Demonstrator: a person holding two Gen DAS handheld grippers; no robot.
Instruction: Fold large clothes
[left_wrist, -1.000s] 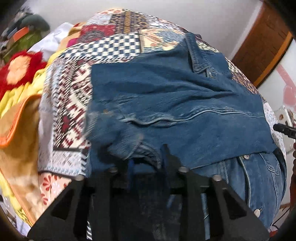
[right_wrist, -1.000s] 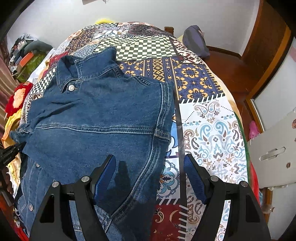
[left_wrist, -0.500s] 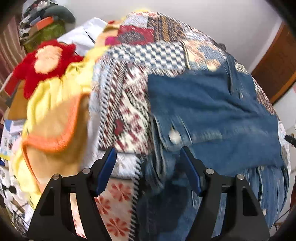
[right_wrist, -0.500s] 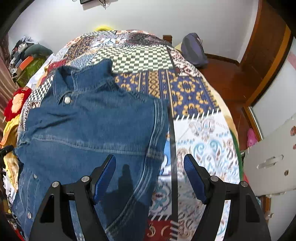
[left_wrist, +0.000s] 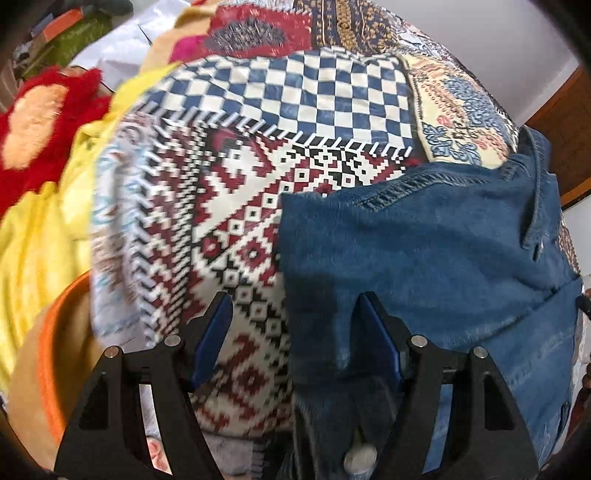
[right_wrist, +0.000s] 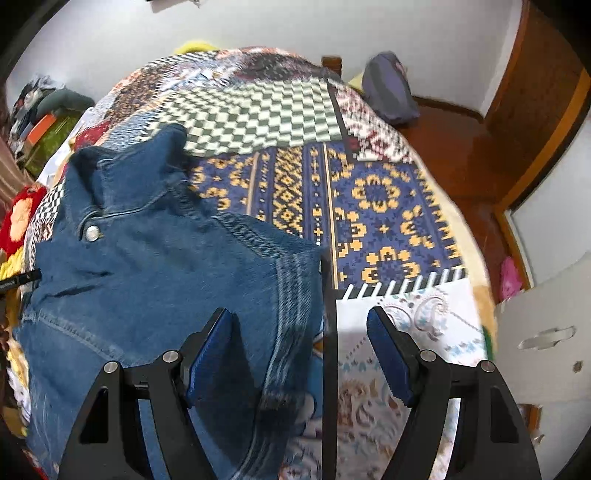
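A blue denim jacket (right_wrist: 147, 277) lies flat on the patchwork bedspread (right_wrist: 369, 203), collar (right_wrist: 122, 173) towards the far end. In the left wrist view the jacket (left_wrist: 424, 258) fills the right half, its folded side edge running down between the fingers. My left gripper (left_wrist: 291, 306) is open just above that edge, one finger over the bedspread (left_wrist: 295, 96) and the other over denim. My right gripper (right_wrist: 298, 314) is open over the jacket's opposite side edge, its left finger above denim and its right finger above bare bedspread. Neither gripper holds anything.
Left of the bed lie a red plush cushion (left_wrist: 40, 110), a yellow blanket (left_wrist: 37, 240) and an orange-edged cloth (left_wrist: 55, 350). A purple bag (right_wrist: 388, 92) sits at the bed's far corner. Wooden floor (right_wrist: 461, 147) and a white cabinet (right_wrist: 546, 332) are on the right.
My left gripper let go of the bunched denim, opened and moved along the jacket's side edge towards the collar. My right gripper, open throughout, moved the same way along the other edge.
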